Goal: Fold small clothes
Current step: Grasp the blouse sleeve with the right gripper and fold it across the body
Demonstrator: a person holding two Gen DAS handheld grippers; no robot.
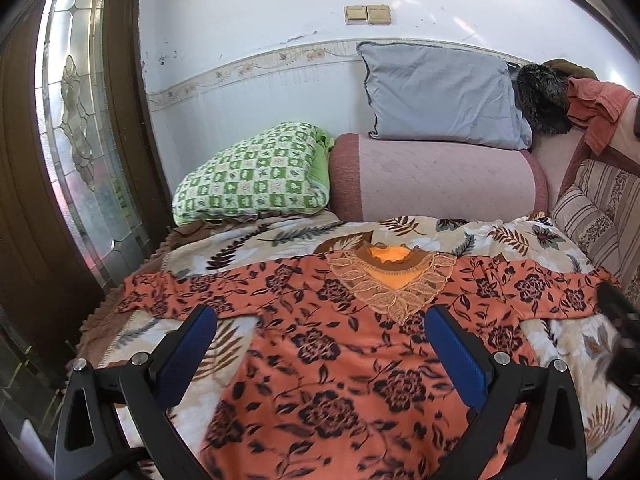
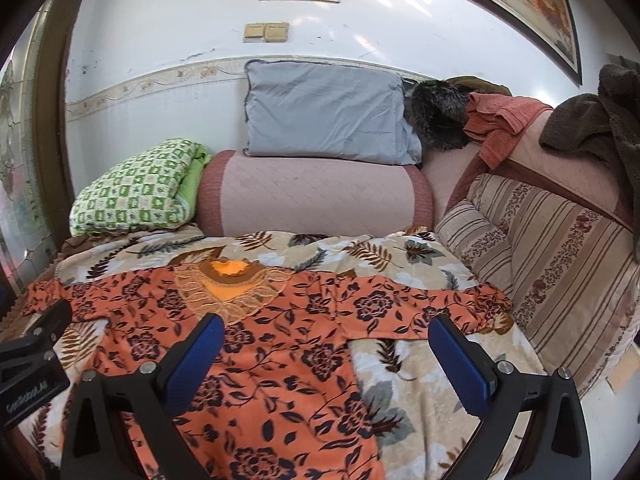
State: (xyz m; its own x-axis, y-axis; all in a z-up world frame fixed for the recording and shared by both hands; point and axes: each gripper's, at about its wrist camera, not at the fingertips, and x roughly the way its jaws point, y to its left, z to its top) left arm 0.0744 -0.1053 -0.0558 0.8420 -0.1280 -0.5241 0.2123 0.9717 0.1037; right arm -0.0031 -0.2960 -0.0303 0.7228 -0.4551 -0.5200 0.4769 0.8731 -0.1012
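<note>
An orange top with dark flowers (image 1: 320, 344) (image 2: 256, 360) lies spread flat on a leaf-print blanket (image 1: 280, 236) (image 2: 400, 380), sleeves out to both sides, lace collar (image 1: 394, 284) (image 2: 230, 284) at the far end. My left gripper (image 1: 320, 320) hovers open above the top's left half, nothing between its blue pads (image 1: 188, 356). My right gripper (image 2: 326, 328) hovers open above the top's right edge and sleeve. Each gripper's black body shows at the other view's edge: the right one (image 1: 624, 332), the left one (image 2: 32, 356).
Behind the blanket sit a pink bolster (image 1: 436, 176) (image 2: 316, 192), a green checked quilt (image 1: 256, 176) (image 2: 136, 188) and a grey pillow (image 1: 440, 96) (image 2: 324, 112). Striped cushions (image 2: 552, 248) line the right side. A glazed door (image 1: 76, 120) stands at the left.
</note>
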